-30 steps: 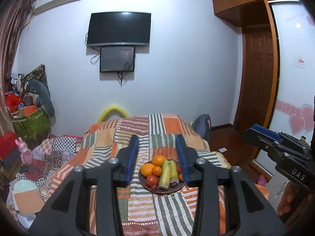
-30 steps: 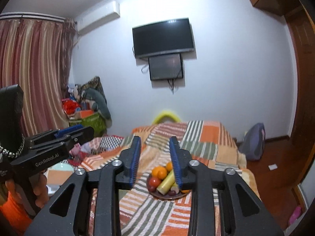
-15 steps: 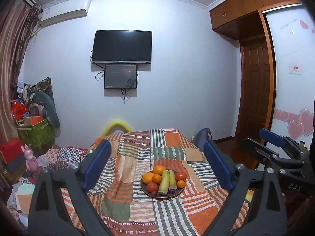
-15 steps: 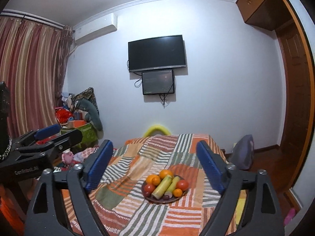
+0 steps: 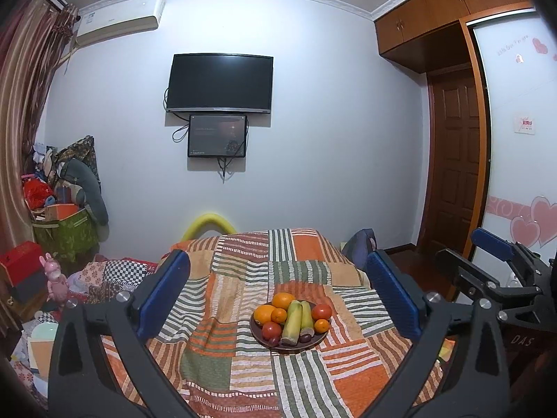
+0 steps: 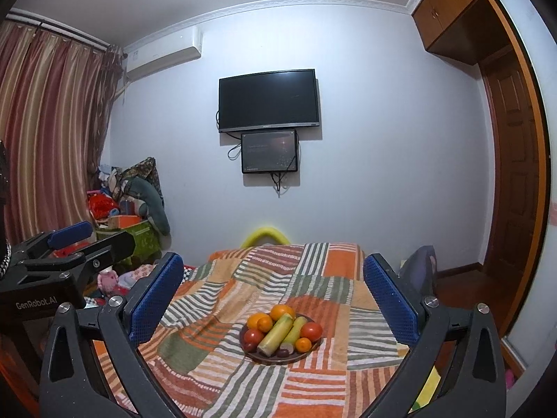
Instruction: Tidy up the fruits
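A dark plate [image 5: 315, 343] of fruit sits on the patchwork bedspread [image 5: 222, 355] ahead of both grippers. It holds oranges [image 5: 283, 300], red tomatoes [image 5: 321, 311], two long yellow-green pieces [image 5: 294, 320] and small dark fruits [image 5: 305, 338]. The right wrist view shows the same plate [image 6: 304, 354]. My left gripper [image 5: 276, 261] has its jaws opening wide, with nothing between the blue pads [image 5: 163, 296]. My right gripper [image 6: 274, 261] is opening likewise and holds nothing. Both hang short of the plate, apart from it.
The bed is ahead, with a yellow arch [image 5: 208, 224] at its far end. A television [image 5: 219, 83] hangs on the wall. Bags, boxes and toys [image 5: 62, 216] are piled at the left. A wooden door [image 5: 456, 174] and a wardrobe panel [image 5: 518, 139] stand at the right.
Both grippers' jaws have spread from nearly shut to wide apart. Both views have shifted a little, showing more of the ceiling, and the plate now shows unobstructed between the fingers.
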### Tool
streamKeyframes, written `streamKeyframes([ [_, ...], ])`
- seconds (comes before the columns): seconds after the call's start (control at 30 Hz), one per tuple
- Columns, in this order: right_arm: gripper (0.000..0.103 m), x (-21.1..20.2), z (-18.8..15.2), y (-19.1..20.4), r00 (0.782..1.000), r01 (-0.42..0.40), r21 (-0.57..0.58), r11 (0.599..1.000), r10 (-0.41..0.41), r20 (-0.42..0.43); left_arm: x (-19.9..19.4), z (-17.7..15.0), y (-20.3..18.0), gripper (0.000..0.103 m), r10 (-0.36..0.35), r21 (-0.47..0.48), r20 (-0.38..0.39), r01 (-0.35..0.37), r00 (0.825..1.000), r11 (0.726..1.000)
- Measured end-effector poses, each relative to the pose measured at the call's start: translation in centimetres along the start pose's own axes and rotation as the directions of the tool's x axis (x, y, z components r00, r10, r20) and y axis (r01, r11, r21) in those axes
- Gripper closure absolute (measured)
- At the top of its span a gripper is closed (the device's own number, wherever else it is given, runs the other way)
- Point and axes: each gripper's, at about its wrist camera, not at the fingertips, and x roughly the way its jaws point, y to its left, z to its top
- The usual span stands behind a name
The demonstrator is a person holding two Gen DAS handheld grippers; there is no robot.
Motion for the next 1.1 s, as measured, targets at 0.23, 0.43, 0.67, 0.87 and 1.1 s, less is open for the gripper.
streamKeyframes([
  [0.23, 0.0, -0.08, 0.0, -0.17, 1.0, 0.003, 0.006, 1.0, -0.003, -0.007, 0.13, -0.09, 0.03, 0.0, -0.001, 0.001, -0.004, 0.001, 1.0, 1.0],
  [0.43, 0.0, -0.21, 0.08, -0.35, 1.0, 0.008, 0.01, 1.0, -0.008, -0.009, 0.27, -0.07, -0.11, 0.0, -0.003, 0.003, -0.008, 0.003, 1.0, 1.0],
  [0.67, 0.0, -0.36, 0.19, -0.39, 1.0, 0.02, 0.01, 1.0, -0.02, -0.008, 0.36, -0.1, -0.17, 0.0, -0.002, 0.009, -0.009, 0.002, 1.0, 1.0],
  [0.87, 0.0, -0.35, 0.28, -0.55, 1.0, 0.024, 0.012, 1.0, -0.024, -0.009, 0.45, -0.1, -0.08, 0.0, -0.001, 0.007, -0.013, 0.001, 1.0, 1.0],
  [1.1, 0.0, -0.45, 0.22, -0.75, 1.0, 0.028, 0.013, 1.0, -0.028, -0.012, 0.66, -0.04, -0.16, 0.0, -0.004, 0.003, -0.017, 0.004, 1.0, 1.0],
])
